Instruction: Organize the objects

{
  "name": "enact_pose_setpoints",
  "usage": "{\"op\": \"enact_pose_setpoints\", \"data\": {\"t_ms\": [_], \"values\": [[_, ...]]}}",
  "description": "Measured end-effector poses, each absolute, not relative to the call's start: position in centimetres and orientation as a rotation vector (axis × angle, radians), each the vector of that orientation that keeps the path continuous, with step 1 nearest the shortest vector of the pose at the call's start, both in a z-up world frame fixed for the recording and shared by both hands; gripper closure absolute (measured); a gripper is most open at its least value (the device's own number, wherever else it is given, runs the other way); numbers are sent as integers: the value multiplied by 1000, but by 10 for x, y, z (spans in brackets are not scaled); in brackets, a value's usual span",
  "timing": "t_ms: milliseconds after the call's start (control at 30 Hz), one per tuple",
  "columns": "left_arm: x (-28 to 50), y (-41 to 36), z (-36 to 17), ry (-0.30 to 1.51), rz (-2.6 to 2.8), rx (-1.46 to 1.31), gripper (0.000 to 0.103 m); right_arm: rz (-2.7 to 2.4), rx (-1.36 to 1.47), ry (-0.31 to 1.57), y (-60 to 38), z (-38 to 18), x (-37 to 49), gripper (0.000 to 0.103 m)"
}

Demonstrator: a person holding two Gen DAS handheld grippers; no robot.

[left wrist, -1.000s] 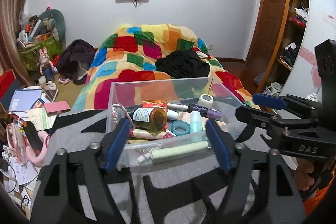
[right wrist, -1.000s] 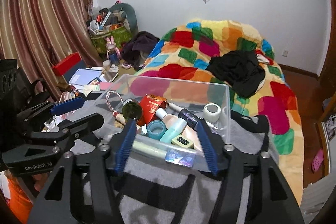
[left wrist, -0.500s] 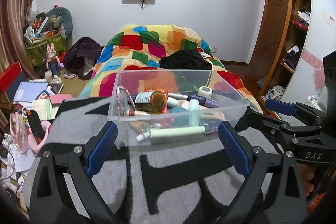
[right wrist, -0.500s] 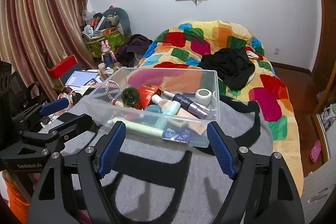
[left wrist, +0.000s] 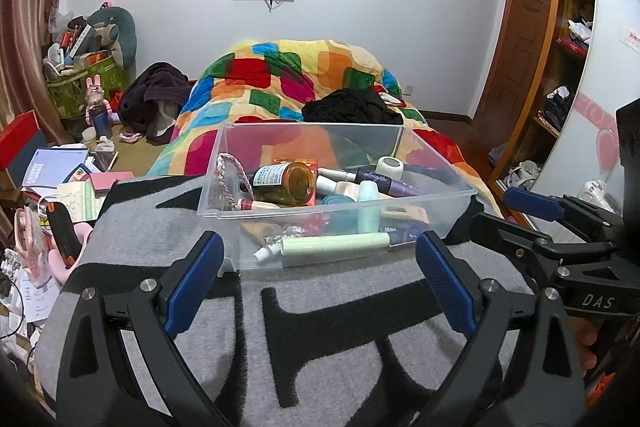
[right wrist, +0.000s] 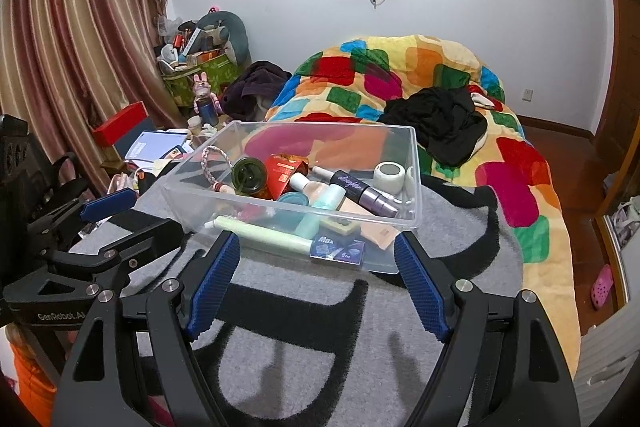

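The clear plastic bin (left wrist: 432,223) sits on the grey-and-black blanket (left wrist: 328,327) at the foot of the bed, crowded with an amber bottle (left wrist: 286,183), a pale green tube (left wrist: 332,244) and a purple tube (right wrist: 362,189). Both tongs — left gripper (left wrist: 316,279) and right gripper (right wrist: 316,287) — hover just short of its near wall, fingers spread wide and grasping nothing.

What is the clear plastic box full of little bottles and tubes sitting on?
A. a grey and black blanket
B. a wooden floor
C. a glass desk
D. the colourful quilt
A: the clear plastic box rests on the grey and black blanket, nearer the cameras than the colourful quilt.
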State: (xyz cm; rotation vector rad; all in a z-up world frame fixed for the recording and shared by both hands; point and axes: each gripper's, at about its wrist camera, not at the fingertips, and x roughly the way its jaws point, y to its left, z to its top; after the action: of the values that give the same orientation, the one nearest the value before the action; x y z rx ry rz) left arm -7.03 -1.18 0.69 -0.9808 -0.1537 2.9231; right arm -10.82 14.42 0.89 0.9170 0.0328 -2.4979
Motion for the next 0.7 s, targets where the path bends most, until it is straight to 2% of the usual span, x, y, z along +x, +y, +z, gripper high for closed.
{"op": "enact_pose_setpoints", "data": {"t_ms": [700], "values": [[-69,-8,7,-150,2917,-977,5,-2494,916,30,141,8,-108,26]]}}
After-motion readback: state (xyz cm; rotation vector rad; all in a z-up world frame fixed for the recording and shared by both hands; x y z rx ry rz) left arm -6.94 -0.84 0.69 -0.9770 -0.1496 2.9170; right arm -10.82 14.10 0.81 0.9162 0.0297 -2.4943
